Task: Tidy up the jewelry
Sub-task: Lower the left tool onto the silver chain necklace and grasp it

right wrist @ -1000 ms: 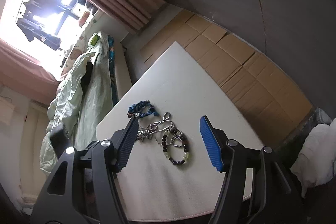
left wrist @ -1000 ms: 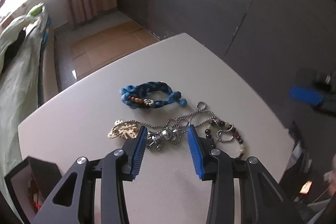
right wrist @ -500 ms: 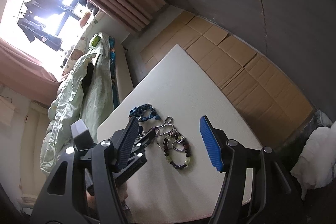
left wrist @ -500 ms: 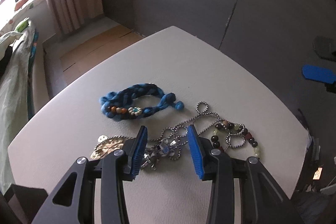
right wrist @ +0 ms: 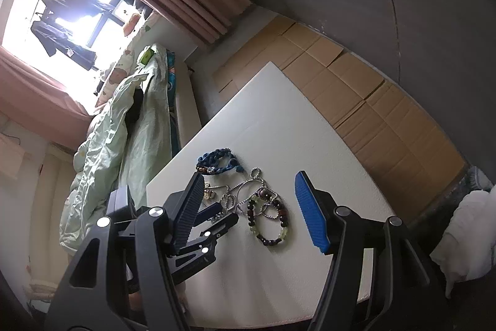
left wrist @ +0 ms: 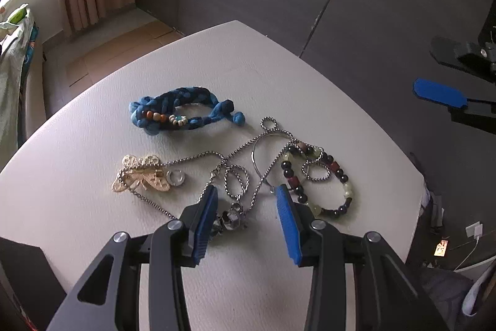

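Observation:
Jewelry lies on a white table (left wrist: 93, 129). A blue braided bracelet (left wrist: 183, 111) lies at the back, a gold butterfly brooch (left wrist: 142, 179) to the left, a tangled silver chain (left wrist: 238, 173) in the middle, and a dark and pale beaded bracelet (left wrist: 322, 185) to the right. My left gripper (left wrist: 246, 197) is open and low over the chain, with a silver pendant (left wrist: 231, 218) between its fingers. My right gripper (right wrist: 248, 194) is open and empty, high above the table; the beaded bracelet (right wrist: 269, 219) and the left gripper (right wrist: 217, 218) show below it.
A dark box corner (left wrist: 28, 272) sits at the table's near left. A bed with a pale green quilt (right wrist: 117, 126) stands beside the table. Flattened cardboard (right wrist: 356, 95) covers the floor beyond the table's far edge.
My left gripper has moved forward and down over the silver chain, so the pendant now lies between its fingers. The right gripper has hardly moved.

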The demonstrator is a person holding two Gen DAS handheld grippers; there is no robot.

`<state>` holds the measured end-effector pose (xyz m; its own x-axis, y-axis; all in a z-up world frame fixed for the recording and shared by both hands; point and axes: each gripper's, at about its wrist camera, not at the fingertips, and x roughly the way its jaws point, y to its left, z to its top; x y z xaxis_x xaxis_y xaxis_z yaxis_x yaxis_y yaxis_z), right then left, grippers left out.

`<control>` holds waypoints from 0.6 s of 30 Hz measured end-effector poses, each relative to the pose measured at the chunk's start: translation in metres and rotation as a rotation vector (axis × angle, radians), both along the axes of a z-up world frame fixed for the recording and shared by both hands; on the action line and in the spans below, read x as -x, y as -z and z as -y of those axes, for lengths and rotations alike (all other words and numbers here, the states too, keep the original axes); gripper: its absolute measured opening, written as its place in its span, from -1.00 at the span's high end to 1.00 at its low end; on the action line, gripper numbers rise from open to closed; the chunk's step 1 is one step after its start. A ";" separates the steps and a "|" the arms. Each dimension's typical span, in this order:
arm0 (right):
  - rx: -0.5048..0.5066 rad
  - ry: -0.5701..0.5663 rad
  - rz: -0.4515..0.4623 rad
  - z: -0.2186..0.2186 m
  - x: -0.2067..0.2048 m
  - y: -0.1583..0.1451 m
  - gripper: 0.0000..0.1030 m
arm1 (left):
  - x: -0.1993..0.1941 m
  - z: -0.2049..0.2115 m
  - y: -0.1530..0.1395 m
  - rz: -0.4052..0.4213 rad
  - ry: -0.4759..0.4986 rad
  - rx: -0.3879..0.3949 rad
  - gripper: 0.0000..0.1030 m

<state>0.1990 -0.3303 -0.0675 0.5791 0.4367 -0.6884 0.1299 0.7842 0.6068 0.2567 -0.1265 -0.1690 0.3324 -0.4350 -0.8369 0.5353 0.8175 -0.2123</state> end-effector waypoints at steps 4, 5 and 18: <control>0.005 -0.005 0.001 -0.001 0.001 -0.001 -0.20 | 0.007 0.006 0.000 0.029 0.013 -0.040 0.29; 0.007 -0.005 0.001 0.000 0.001 -0.001 -0.20 | 0.007 0.007 0.000 0.035 0.015 -0.050 0.29; -0.008 -0.024 0.014 -0.003 0.000 -0.004 -0.20 | 0.025 0.007 -0.003 0.103 0.008 -0.137 0.17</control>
<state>0.1986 -0.3278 -0.0631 0.5777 0.4558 -0.6772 0.1029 0.7823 0.6143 0.2321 -0.1335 -0.1663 0.4161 -0.3222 -0.8503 0.5549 0.8308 -0.0432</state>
